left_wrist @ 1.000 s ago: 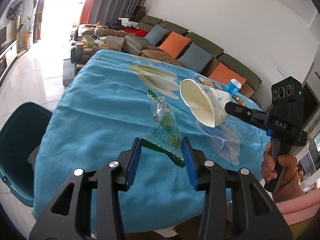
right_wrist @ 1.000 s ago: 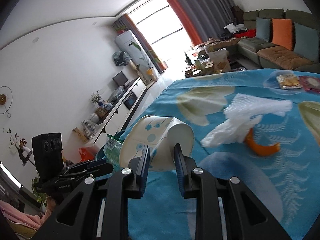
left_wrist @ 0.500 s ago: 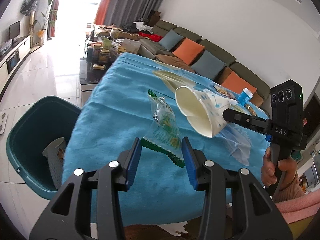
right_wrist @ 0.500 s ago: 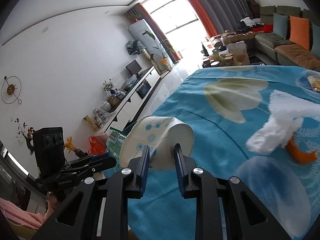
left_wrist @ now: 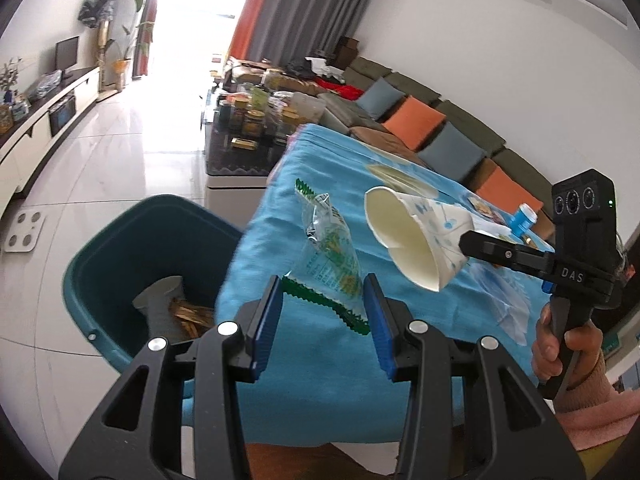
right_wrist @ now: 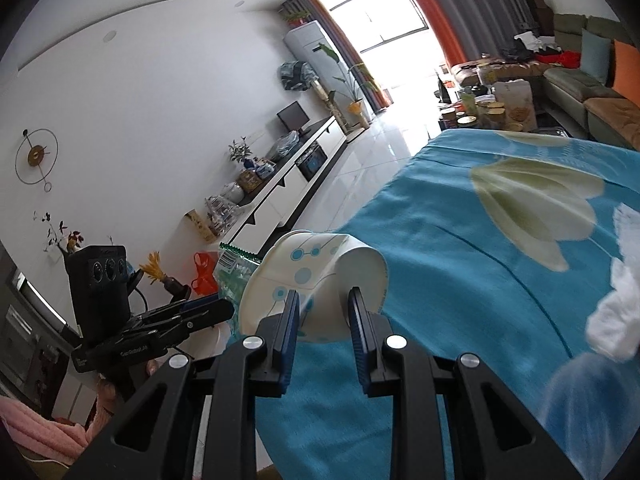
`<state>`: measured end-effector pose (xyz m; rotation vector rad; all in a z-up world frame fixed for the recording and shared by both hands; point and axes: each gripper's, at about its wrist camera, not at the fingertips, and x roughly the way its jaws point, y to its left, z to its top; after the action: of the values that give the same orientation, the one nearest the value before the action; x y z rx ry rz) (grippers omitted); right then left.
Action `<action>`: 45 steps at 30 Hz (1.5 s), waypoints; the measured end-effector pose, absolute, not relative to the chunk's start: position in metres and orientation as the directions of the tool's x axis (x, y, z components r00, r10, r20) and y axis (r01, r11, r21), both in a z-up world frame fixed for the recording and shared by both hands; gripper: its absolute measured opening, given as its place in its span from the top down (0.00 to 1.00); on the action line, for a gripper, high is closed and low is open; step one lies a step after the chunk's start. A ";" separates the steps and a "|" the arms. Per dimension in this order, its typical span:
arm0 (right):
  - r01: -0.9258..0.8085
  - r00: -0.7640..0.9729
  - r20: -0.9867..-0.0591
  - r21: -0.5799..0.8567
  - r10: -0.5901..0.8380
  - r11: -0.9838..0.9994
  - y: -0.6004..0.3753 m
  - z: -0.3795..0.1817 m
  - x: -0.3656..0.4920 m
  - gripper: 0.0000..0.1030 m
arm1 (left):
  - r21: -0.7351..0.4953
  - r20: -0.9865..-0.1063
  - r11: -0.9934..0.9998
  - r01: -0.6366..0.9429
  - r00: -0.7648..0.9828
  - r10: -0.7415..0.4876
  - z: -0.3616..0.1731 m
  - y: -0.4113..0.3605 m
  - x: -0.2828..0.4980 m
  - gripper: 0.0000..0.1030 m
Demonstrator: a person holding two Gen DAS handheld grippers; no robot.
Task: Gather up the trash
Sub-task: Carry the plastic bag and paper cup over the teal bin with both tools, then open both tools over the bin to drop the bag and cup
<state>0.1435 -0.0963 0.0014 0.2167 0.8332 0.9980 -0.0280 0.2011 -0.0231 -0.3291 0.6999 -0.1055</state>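
My left gripper (left_wrist: 323,285) is shut on a clear snack wrapper (left_wrist: 328,252) with a green zigzag edge, held up in the air at the table's left edge. My right gripper (right_wrist: 324,294) is shut on the base of a squashed white paper cup (right_wrist: 316,268) with blue dots, its mouth facing left. In the left wrist view the cup (left_wrist: 412,240) hangs just right of the wrapper, on the right gripper (left_wrist: 466,240). A teal bin (left_wrist: 108,248) stands on the floor below and left of the wrapper. The left gripper (right_wrist: 224,310) and wrapper (right_wrist: 232,266) show left of the cup.
The table wears a blue flowered cloth (right_wrist: 460,264). On it lie a white crumpled bag (right_wrist: 616,320), a clear plastic bag (left_wrist: 506,300) and a blue-capped bottle (left_wrist: 524,218). A scale (left_wrist: 24,232) lies on the tiled floor. A low table with jars (left_wrist: 248,132) stands beyond.
Both grippers have swung left toward the table's edge, carrying wrapper and cup. The teal bin now shows fully beside the left gripper, and the white bag has slid to the right edge.
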 end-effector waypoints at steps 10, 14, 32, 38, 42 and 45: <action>-0.695 0.215 -0.527 0.509 0.823 0.507 -0.058 0.004 0.147 0.77 | -0.326 -0.623 0.939 -0.107 0.771 -0.128 -0.027 0.237 -0.035 0.60; -0.710 0.195 -0.535 0.502 0.822 0.495 -0.043 0.005 0.147 0.77 | -0.324 -0.631 0.935 -0.140 0.769 -0.103 -0.031 0.250 -0.037 0.60; -0.756 0.130 -0.588 0.462 0.798 0.463 0.019 0.002 0.147 0.77 | -0.317 -0.671 0.920 -0.231 0.741 -0.045 -0.050 0.279 -0.034 0.60; -0.765 0.119 -0.613 0.445 0.781 0.466 0.042 -0.001 0.148 0.77 | -0.319 -0.689 0.910 -0.263 0.724 -0.032 -0.058 0.285 -0.030 0.60; -0.772 0.111 -0.634 0.429 0.765 0.468 0.057 -0.005 0.150 0.77 | -0.321 -0.700 0.904 -0.282 0.714 -0.026 -0.065 0.291 -0.027 0.60; -0.777 0.111 -0.654 0.413 0.749 0.475 0.070 -0.009 0.150 0.77 | -0.326 -0.704 0.899 -0.291 0.710 -0.025 -0.070 0.295 -0.024 0.59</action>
<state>0.1497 0.0699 -0.0094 -0.0367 0.9355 1.1211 -0.0241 0.2952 -0.0696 -0.4381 0.7735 0.1529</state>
